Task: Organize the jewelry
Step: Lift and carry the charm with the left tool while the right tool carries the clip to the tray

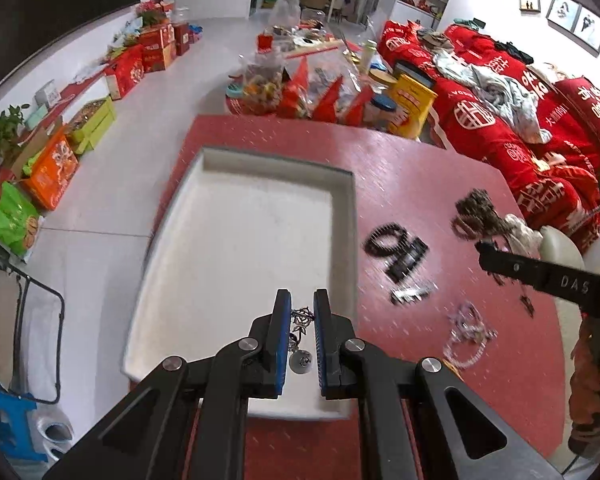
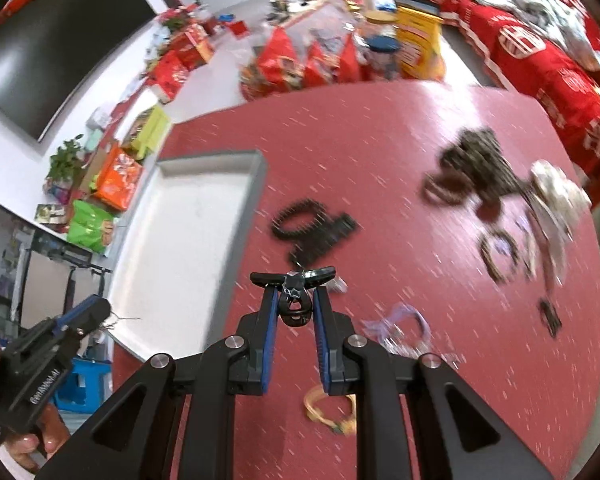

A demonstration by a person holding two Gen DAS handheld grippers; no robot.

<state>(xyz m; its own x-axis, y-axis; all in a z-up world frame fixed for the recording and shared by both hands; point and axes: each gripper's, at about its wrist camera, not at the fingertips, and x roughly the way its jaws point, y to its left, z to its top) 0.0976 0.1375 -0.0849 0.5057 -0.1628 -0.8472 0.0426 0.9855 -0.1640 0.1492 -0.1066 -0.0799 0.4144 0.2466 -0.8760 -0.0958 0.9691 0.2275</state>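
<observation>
My left gripper (image 1: 302,300) is shut on a silver filigree earring (image 1: 301,322) whose round bead dangles between the fingers, above the near end of the white tray (image 1: 188,220). My right gripper (image 2: 293,286) is shut on a black hair clip (image 2: 296,300) with a silver centre, held over the red table (image 2: 360,148) just right of the tray (image 2: 148,280). On the table lie a black bead bracelet (image 1: 384,240), a black clip (image 1: 408,258), a silver clip (image 1: 412,294), a clear bead bracelet (image 1: 466,336) and a brown bead pile (image 1: 474,212). The left gripper (image 2: 96,316) shows at the lower left of the right wrist view.
Red snack bags and a yellow box (image 1: 410,106) crowd the table's far edge. A sofa with red covers (image 1: 540,120) runs along the right. Boxes and bags (image 1: 52,172) line the floor at left. An orange bracelet (image 2: 332,408) lies under the right gripper.
</observation>
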